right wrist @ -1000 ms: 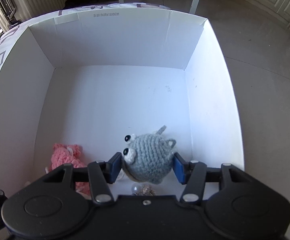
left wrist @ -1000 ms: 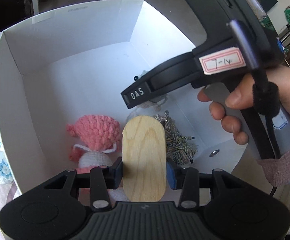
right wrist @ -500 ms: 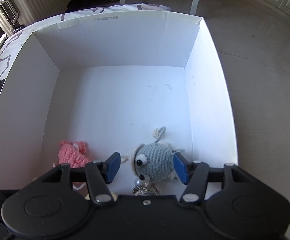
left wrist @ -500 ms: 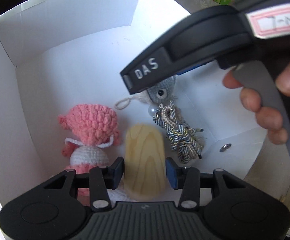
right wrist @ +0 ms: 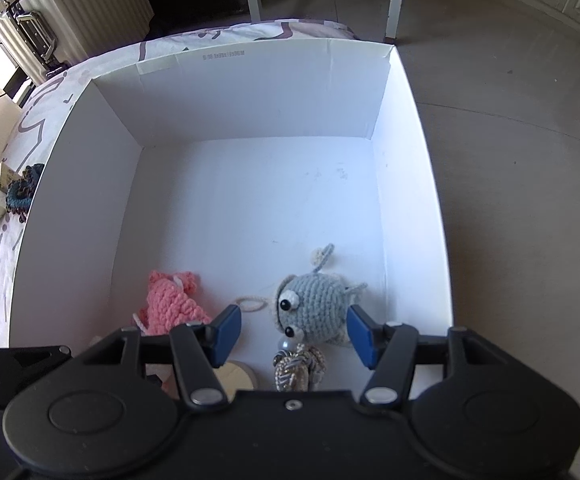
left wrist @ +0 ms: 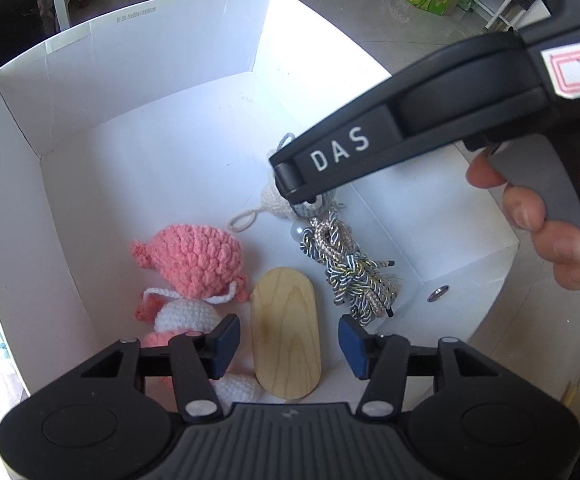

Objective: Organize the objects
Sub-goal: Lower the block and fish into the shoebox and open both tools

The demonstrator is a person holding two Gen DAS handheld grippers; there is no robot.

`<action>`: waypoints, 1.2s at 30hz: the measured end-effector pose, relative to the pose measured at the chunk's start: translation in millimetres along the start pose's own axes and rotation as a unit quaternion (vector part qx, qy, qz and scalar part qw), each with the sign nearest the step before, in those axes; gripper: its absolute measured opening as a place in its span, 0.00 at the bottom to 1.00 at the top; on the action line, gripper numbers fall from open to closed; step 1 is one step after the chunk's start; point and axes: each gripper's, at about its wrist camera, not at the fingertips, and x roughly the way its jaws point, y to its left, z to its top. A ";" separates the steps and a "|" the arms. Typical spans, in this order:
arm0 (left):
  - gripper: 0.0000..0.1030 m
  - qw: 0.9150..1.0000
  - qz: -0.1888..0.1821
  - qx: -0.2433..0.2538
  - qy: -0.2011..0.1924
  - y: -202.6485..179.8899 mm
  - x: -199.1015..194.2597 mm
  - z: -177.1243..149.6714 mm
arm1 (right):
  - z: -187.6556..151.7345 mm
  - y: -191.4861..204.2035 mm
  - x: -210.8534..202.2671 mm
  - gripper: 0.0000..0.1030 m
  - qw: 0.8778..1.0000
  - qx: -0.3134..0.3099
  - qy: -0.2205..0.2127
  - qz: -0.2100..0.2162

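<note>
White box [left wrist: 26, 184] holds toys [left wrist: 194, 256] and wooden piece [left wrist: 286, 328].

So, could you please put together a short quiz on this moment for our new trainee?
1. True or false: the left gripper is clamped on the wooden piece.
2. Which item lies between the right gripper's open jaws? A) pink crochet doll B) grey crochet mouse C) braided cord
3. Fill in: all four items lie inside the white ____.

Key:
1. False; its jaws stand open on either side of the piece, not touching it.
2. B
3. box
</note>
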 end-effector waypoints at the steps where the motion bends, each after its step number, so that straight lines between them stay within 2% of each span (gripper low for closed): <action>1: 0.53 1.000 0.001 0.001 0.000 -0.4 -1.2 -0.6 | -2.2 0.4 -0.8 0.58 1.000 0.001 -0.002 0.002; 8: 0.53 1.000 0.005 0.009 -0.005 10.8 -10.8 -0.8 | 6.6 8.4 -1.9 0.58 1.000 0.003 -0.017 0.011; 18: 0.54 0.999 0.009 -0.004 -0.038 20.4 -49.6 6.7 | 4.4 13.0 -35.9 0.58 0.998 0.014 -0.053 0.022; 32: 0.54 0.997 0.017 -0.034 -0.074 41.3 -85.6 -2.8 | -7.0 23.1 -64.9 0.60 0.997 0.022 -0.074 -0.001; 36: 0.57 0.996 0.020 -0.040 -0.082 47.9 -93.8 -6.0 | -13.7 22.2 -72.1 0.62 0.996 0.026 -0.079 -0.012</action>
